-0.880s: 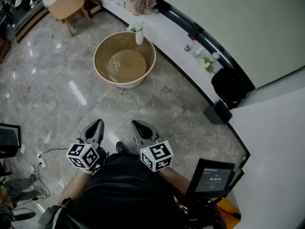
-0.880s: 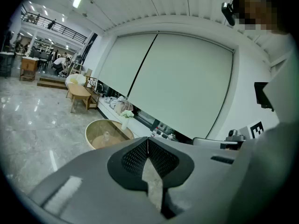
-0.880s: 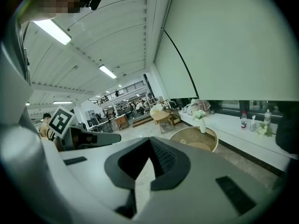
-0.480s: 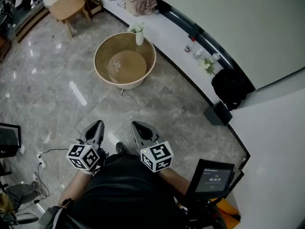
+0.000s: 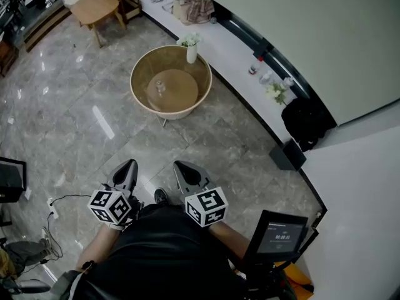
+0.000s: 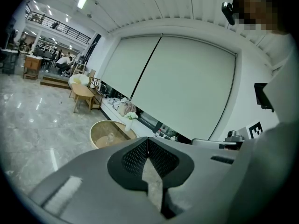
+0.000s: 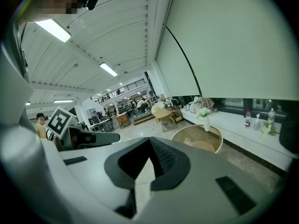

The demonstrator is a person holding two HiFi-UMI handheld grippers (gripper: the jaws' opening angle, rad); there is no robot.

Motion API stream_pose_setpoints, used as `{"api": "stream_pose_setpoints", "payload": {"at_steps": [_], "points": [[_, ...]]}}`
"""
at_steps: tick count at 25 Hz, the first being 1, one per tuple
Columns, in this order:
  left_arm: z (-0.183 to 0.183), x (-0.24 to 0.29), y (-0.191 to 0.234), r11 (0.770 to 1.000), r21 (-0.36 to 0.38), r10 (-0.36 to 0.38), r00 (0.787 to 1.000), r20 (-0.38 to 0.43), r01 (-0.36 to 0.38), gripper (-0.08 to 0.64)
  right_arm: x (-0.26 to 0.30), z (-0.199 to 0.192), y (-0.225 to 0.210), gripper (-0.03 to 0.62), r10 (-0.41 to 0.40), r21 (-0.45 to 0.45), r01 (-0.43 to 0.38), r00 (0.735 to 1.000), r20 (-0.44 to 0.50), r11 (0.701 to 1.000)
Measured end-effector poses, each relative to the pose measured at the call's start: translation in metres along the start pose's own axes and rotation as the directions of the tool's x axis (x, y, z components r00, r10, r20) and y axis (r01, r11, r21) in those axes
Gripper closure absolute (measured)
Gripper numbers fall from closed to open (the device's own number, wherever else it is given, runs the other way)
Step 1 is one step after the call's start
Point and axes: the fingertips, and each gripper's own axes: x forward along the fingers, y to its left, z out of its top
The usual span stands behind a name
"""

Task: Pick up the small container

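Well ahead sits small container [image 5: 159,87]; left gripper [image 5: 127,167], right gripper [image 5: 185,168] jaws together.

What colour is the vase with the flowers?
White; the vase shows best in the head view.

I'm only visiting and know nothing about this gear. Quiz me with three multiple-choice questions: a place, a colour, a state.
1. Where is the small container?
A) on the round table
B) on the white ledge
C) on the floor
2. What colour is the vase?
A) red
B) white
C) black
3. How is the left claw?
A) wide open
B) gripping the container
C) shut, empty
Answers: A, it sits inside the table's raised rim; B, the vase is plainly white; C, its jaws meet with nothing between.
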Motion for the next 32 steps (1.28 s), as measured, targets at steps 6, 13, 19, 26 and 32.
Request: {"api": "stream_pose_setpoints", "payload": {"at_steps": [6,13,19,26,32], "points": [[0.012,-0.015,0.034,0.999,0.036,-0.02,1.0,0.015,0.02,0.557,0.023,0.001,0.022,0.594,-0.046,-0.009,0.046,0.999,0.006,0.999],[0.021,-0.029,0.068,0.998,0.015,-0.065,0.998,0.004,0.065,0.557,0.042,-0.01,0.051,0.594,-0.084,0.001,0.084,0.996,-0.018,0.996],[0.018,-0.014,0.069,0.994,0.051,-0.1,0.995,-0.017,0.1,0.557,0.05,-0.013,0.041,0.594,-0.131,0.003,0.132,0.99,-0.048,0.991],[0.039,0.012,0.084,0.986,0.149,-0.073,0.997,-0.015,0.074,0.557,0.091,-0.007,0.014,0.594,-0.111,0.052,0.114,0.992,-0.057,0.992],[0.057,0.049,0.101,0.991,0.129,-0.027,0.999,-0.024,0.03,0.557,0.131,0.007,-0.015,0.594,-0.061,0.087,0.068,0.995,-0.083,0.994]]}}
